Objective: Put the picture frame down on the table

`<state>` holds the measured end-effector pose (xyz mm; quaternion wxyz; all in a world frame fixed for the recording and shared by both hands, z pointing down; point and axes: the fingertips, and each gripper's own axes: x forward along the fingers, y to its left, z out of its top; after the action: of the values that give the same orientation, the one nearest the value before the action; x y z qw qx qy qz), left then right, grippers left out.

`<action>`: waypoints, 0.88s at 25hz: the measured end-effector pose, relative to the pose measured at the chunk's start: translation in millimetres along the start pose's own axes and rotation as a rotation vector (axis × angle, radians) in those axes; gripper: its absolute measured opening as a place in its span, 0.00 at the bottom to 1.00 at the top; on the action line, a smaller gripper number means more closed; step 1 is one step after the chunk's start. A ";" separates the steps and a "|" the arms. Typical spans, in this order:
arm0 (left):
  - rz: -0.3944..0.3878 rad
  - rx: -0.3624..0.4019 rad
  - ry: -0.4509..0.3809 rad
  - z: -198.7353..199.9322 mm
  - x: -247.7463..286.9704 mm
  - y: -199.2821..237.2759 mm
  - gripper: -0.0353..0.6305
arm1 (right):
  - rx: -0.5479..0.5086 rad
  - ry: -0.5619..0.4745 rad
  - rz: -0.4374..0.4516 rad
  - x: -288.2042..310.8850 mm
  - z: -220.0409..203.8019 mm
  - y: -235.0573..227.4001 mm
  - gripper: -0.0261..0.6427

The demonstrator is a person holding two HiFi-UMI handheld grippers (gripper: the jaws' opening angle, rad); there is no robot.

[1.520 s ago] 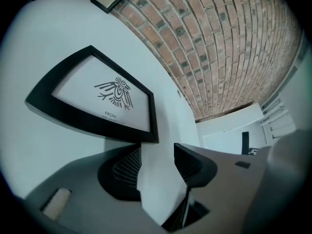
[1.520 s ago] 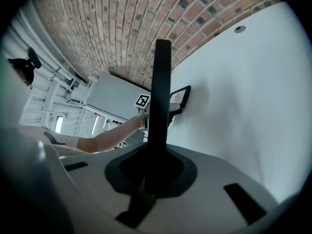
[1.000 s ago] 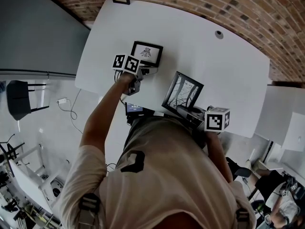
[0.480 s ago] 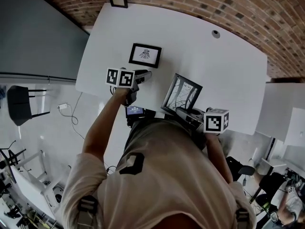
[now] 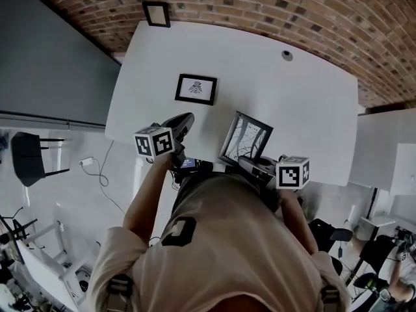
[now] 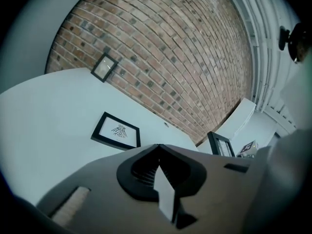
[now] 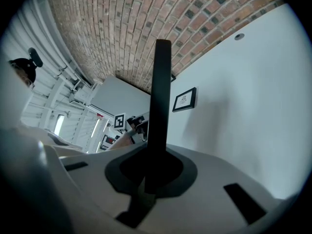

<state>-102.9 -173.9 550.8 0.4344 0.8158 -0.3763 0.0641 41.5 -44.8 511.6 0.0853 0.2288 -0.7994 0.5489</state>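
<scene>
Frame upright, edge-on in R tool

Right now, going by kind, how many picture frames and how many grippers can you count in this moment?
Picture frames: 3 (flat frame on the table, held frame in the right gripper, small frame by the brick wall)
Grippers: 2 (left gripper, right gripper)
Total: 5

An office-like workroom, seen from above. A white table with a round cable port stands against an exposed brick wall at twelve o'clock. At nine o'clock a black chair sits on a pale floor, with a power cable trailing nearby. Another chair is at four o'clock.
</scene>
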 end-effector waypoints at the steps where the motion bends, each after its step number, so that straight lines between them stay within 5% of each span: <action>1: 0.008 0.001 -0.010 0.3 -4.4 -0.3 0.06 | -0.001 -0.001 0.002 0.8 -0.2 1.8 0.06; 22: -0.033 0.043 0.002 -20.0 -58.4 -1.9 0.06 | -0.018 -0.053 -0.045 21.2 -21.0 27.5 0.06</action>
<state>-138.6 -125.6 536.7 0.4180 0.8311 -0.3607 0.0658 7.7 -23.4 504.8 0.0785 0.2603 -0.8010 0.5334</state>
